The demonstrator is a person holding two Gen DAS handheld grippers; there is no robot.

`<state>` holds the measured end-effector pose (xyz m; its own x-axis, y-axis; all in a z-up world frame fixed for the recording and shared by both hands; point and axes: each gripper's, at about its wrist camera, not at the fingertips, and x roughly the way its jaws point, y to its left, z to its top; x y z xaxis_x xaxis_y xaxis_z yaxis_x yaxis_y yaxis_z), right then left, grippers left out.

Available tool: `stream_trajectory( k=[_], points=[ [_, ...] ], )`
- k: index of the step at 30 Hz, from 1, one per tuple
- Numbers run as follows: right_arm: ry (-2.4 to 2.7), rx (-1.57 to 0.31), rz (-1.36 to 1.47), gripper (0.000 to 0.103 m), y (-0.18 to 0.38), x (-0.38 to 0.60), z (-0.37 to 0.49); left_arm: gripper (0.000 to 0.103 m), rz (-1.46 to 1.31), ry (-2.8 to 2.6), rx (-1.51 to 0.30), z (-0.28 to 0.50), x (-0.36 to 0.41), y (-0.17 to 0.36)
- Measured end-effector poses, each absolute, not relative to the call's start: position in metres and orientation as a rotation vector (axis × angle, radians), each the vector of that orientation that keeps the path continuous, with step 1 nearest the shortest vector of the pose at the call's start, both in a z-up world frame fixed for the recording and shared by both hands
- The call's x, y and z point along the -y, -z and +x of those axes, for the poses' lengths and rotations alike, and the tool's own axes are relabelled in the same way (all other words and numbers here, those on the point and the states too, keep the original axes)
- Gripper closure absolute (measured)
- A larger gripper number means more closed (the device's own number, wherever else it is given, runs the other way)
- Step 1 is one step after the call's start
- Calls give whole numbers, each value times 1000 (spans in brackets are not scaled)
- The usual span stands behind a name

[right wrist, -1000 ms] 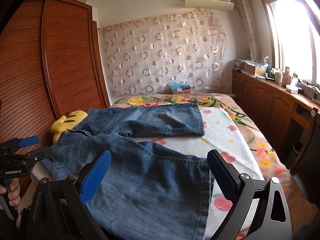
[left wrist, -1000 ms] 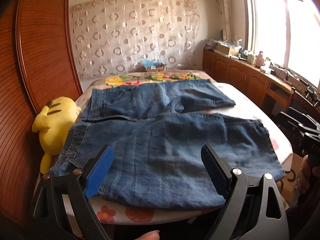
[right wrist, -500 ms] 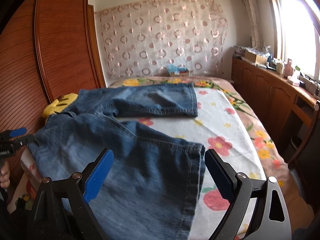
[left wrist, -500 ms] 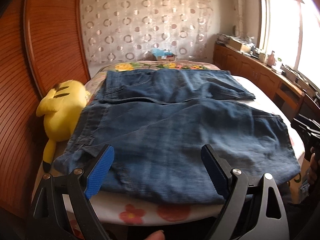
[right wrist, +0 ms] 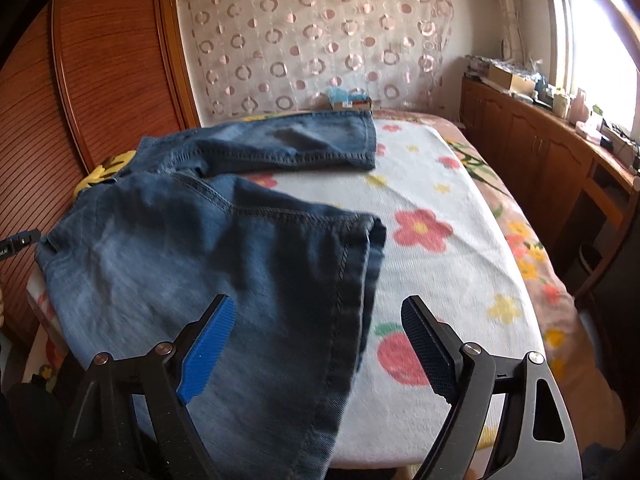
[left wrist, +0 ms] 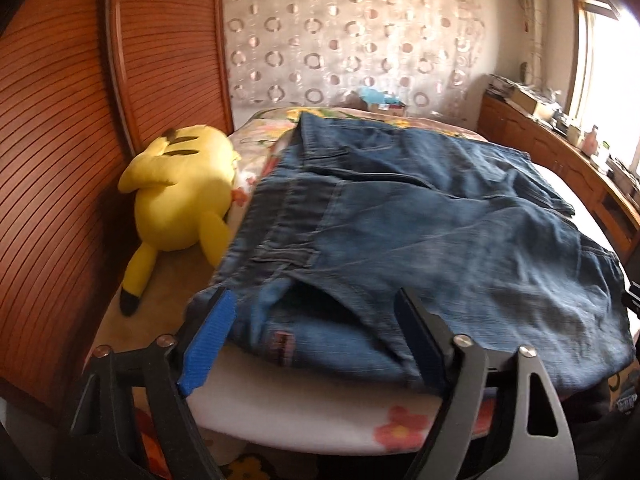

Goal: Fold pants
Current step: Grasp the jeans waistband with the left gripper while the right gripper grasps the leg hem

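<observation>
Blue jeans [left wrist: 420, 216] lie spread across the bed [right wrist: 440, 208], waistband to the left and both legs running right. My left gripper [left wrist: 314, 332] hovers at the near waistband corner. The denim edge lies between its jaws, which are closing, and the pads are clear of the cloth. My right gripper [right wrist: 318, 312] hangs over the near leg's hem [right wrist: 360, 276]. The hem edge runs between its jaws, which are closing too without pressing on it. The far leg [right wrist: 288, 144] lies flat further back.
A yellow plush toy [left wrist: 180, 192] lies at the bed's left edge against the wooden wardrobe [left wrist: 60, 140]. Low wooden cabinets [right wrist: 540, 152] with clutter line the right wall under the window. A small box [right wrist: 348, 100] sits at the bed's far end.
The left gripper has moved left and down, closing in on the waistband corner. The right gripper has tipped downward over the leg hem. Both sets of jaws have narrowed slightly.
</observation>
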<state>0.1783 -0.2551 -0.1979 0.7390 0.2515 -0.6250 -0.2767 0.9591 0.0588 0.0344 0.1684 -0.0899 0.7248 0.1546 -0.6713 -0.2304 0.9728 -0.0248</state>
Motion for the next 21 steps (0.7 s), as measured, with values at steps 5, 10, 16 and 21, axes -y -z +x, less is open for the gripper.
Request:
stream_trajectory(
  k=[5, 10, 16, 21],
  points=[
    [-282, -697, -41, 18, 197, 262, 168, 27, -130, -259, -744, 36, -187, 100],
    [-294, -706, -39, 21, 192, 265, 155, 31, -143, -298, -769, 38, -202, 112],
    [-318, -714, -58, 28, 195, 265, 134, 32, -163, -316, -807, 38, -214, 128],
    [-313, -720, -69, 30, 193, 272, 116, 32, -169, -301, -810, 39, -216, 130]
  ],
)
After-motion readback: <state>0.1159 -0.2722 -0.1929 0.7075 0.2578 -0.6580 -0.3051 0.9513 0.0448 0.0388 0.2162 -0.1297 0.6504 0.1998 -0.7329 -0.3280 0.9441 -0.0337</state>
